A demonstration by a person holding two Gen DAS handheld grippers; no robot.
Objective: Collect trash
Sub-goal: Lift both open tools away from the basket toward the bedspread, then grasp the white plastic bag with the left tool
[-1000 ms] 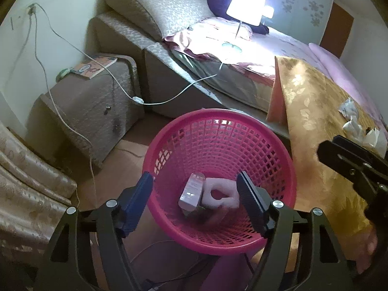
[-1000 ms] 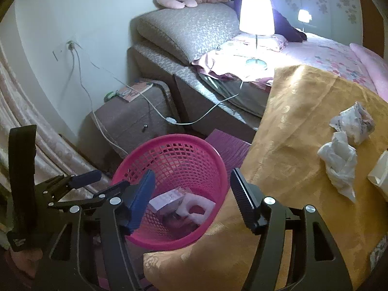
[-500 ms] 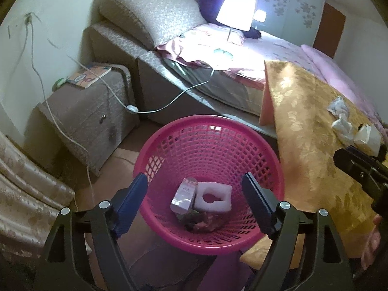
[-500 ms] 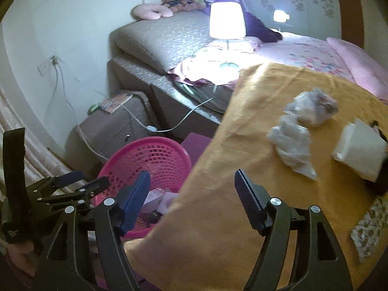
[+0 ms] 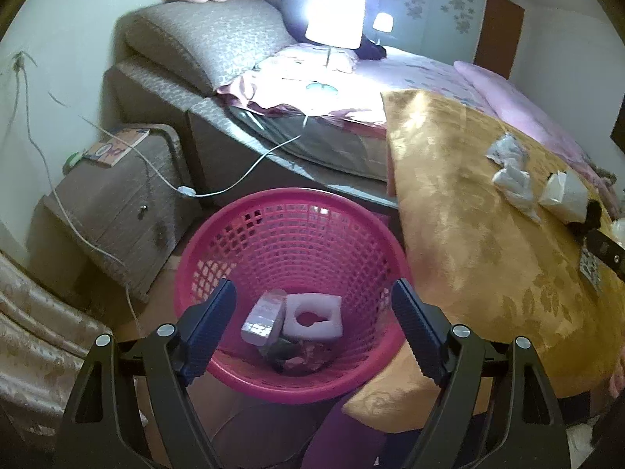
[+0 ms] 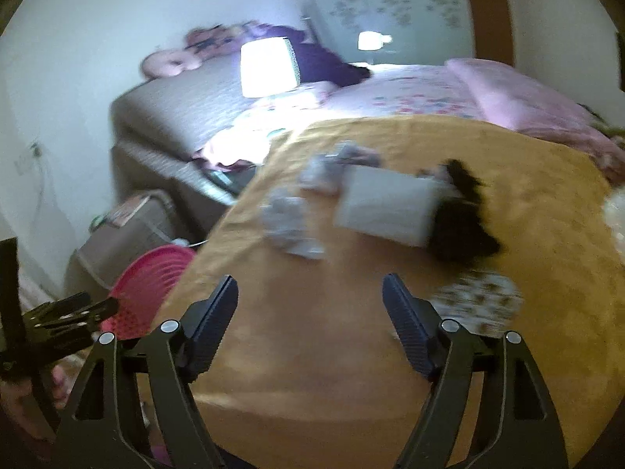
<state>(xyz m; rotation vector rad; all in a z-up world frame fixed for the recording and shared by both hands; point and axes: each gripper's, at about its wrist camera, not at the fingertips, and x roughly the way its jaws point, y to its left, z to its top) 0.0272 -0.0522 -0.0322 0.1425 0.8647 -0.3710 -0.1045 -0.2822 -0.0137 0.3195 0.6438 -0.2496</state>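
Observation:
A pink mesh basket (image 5: 291,211) stands on the floor and holds a white foam piece (image 5: 312,316), a small box (image 5: 263,312) and dark scraps. My left gripper (image 5: 312,293) hangs open above it, holding nothing. On the gold cloth (image 6: 312,351) lie crumpled tissues (image 6: 291,222), a white carton (image 6: 384,205), a black object (image 6: 461,226) and a patterned wrapper (image 6: 476,301). My right gripper (image 6: 310,285) hovers over the cloth short of the tissues. Its jaws are opening with nothing between them. The tissues (image 5: 511,172) also show in the left wrist view.
A bed (image 5: 410,74) with a lit lamp (image 5: 336,19) lies behind. A nightstand (image 5: 117,195) with a booklet and trailing white cables (image 5: 242,172) stands left of the basket. Curtain folds (image 5: 35,332) hang at the lower left. The basket's rim (image 6: 148,277) nearly touches the gold cloth.
My right gripper swung right, away from the basket, to above the gold cloth near the tissues, and its jaws widened. My left gripper shifted a little over the basket and opened wider.

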